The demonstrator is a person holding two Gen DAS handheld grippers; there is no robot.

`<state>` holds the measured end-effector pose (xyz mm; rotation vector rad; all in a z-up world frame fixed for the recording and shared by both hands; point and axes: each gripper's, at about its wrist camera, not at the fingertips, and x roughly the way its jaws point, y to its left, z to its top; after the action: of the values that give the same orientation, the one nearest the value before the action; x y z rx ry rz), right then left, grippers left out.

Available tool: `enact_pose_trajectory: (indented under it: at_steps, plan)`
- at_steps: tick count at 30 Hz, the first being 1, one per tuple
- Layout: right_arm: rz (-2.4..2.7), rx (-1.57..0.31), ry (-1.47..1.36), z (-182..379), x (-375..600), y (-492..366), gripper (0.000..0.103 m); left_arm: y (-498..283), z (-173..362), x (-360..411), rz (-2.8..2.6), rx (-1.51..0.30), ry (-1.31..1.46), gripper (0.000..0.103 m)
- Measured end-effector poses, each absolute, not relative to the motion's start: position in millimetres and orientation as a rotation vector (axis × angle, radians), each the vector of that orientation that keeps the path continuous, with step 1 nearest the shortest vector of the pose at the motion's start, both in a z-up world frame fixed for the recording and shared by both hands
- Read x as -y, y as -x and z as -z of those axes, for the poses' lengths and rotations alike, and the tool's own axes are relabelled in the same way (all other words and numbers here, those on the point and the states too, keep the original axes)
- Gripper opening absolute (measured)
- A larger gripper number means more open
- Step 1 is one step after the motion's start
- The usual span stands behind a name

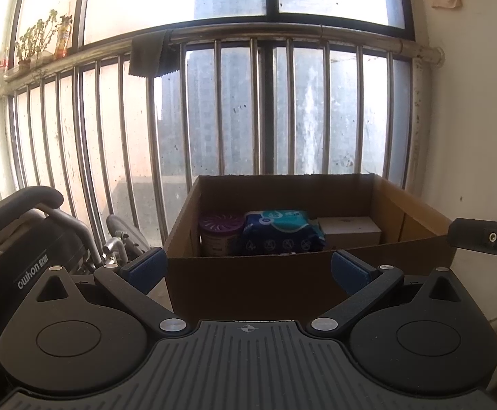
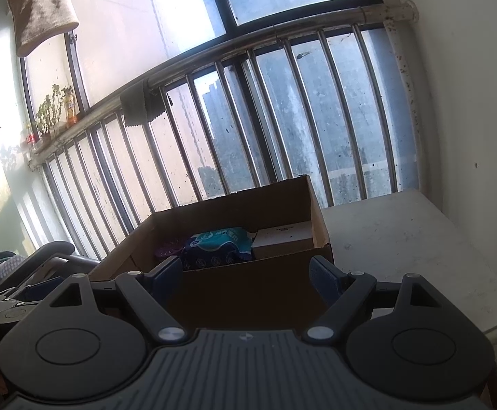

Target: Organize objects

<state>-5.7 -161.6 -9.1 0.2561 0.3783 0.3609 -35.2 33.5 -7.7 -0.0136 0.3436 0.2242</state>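
An open cardboard box [image 1: 402, 201] stands ahead by the window bars. Inside it sit a purple-lidded can [image 1: 219, 234], a blue and teal soft pack [image 1: 282, 234] and a small white carton [image 1: 350, 230]. My left gripper [image 1: 248, 268] hangs open before the box's near wall, nothing between its blue pads [image 1: 147, 268]. In the right wrist view the same box [image 2: 316, 212] holds the soft pack [image 2: 219, 244], the white carton [image 2: 282, 239] and the can's purple lid [image 2: 168, 249]. My right gripper [image 2: 246, 278] is open and empty in front of it.
A white table [image 2: 402, 239] lies right of the box, against a pale wall. A wheelchair [image 1: 36, 239] stands to the left. Steel window bars [image 1: 255, 109] run behind, a dark cloth [image 1: 149, 54] draped on the rail. The other gripper's tip [image 1: 487, 239] pokes in at right.
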Motion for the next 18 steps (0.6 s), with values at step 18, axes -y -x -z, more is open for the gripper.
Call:
enact_pose_trajectory:
  at_steps: [18]
  plan:
    - [-0.371,-0.374,-0.243,8.2,156.6,6.8,0.085,35.5,6.7,-34.8,-0.224,-0.337,0.017,0.103]
